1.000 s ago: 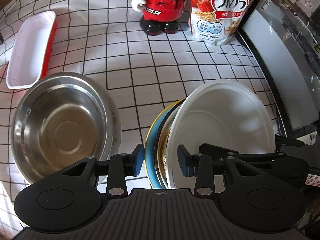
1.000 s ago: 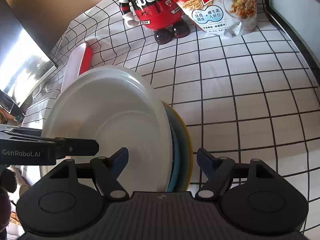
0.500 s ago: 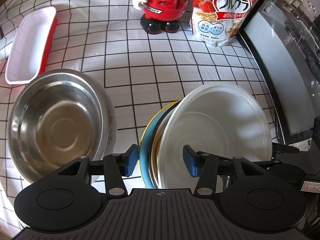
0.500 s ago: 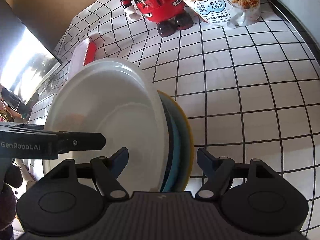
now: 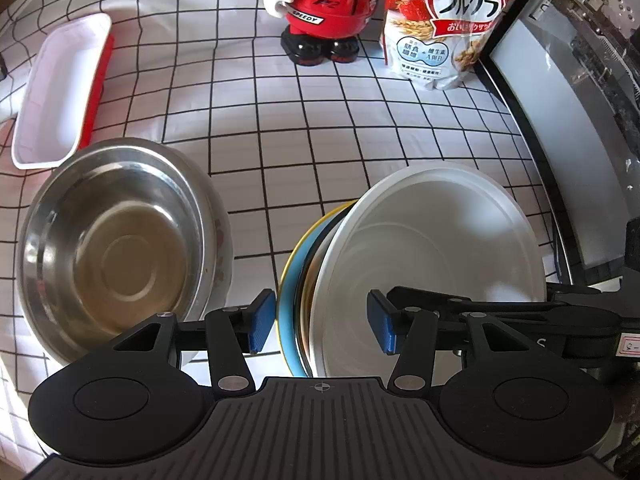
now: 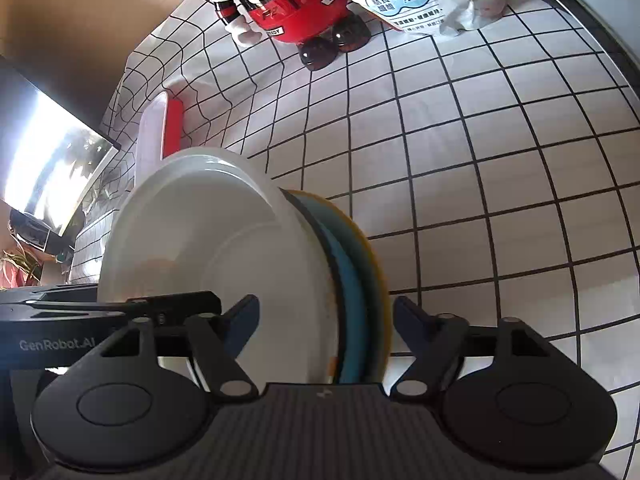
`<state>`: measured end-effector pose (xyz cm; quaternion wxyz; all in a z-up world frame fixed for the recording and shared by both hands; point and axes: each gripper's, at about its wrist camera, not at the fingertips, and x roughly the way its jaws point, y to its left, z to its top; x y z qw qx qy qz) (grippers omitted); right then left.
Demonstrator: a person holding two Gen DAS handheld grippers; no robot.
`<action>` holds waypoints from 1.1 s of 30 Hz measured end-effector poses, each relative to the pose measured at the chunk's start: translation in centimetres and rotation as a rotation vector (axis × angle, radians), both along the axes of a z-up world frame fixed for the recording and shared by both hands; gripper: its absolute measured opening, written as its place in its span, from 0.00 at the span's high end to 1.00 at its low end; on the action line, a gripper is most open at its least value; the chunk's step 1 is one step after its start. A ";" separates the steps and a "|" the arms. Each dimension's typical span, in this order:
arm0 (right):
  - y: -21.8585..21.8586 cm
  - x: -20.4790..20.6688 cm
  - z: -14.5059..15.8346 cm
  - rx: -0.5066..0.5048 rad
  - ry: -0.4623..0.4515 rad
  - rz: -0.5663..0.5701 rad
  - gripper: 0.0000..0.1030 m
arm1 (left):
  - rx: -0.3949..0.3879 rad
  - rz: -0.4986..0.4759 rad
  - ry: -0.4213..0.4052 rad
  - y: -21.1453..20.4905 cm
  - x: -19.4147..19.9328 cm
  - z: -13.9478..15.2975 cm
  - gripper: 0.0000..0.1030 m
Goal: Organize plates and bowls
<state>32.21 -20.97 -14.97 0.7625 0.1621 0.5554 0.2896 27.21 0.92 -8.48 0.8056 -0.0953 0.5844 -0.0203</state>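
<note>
Since the earlier frames, the left tongs (image 5: 322, 322) have been spreading, and their blue pads are now standing clear on either side of the stack of plates (image 5: 308, 280); the right tongs (image 6: 326, 320) have just been narrowing around the same stack, though their pads are still showing a gap to it on both sides, so neither pair is pressing on anything. The stack is standing on edge on the checked surface (image 5: 280, 152), tilted; a white plate (image 5: 432, 252) is facing the right tongs' side, with a dark-rimmed one behind it, then a blue plate (image 5: 289, 300) with a yellow rim on the far side. In the right wrist view the white plate (image 6: 208, 240) is filling the left half and the blue plate (image 6: 352, 312) is sitting just inside the right-hand finger. A steel bowl (image 5: 112, 252) is resting upright just beside the stack, nested in a patterned white bowl; a red-and-white tray (image 5: 60, 92) is lying beyond it. A red figurine (image 5: 324, 8) and a cereal bag (image 5: 444, 24) are standing at the back.
</note>
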 end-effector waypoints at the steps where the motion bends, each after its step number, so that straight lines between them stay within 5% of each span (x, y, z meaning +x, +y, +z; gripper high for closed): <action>1: 0.1 0.0 0.1 0.004 -0.002 0.007 0.36 | -0.002 0.000 0.000 0.1 0.0 0.0 0.48; 26: 0.1 0.2 0.7 -0.015 0.007 0.030 0.36 | -0.092 -0.007 0.037 0.7 0.8 -0.9 0.48; 33: -0.6 0.2 1.2 -0.001 -0.032 0.034 0.36 | -0.031 -0.045 0.057 -0.5 1.2 -1.9 0.50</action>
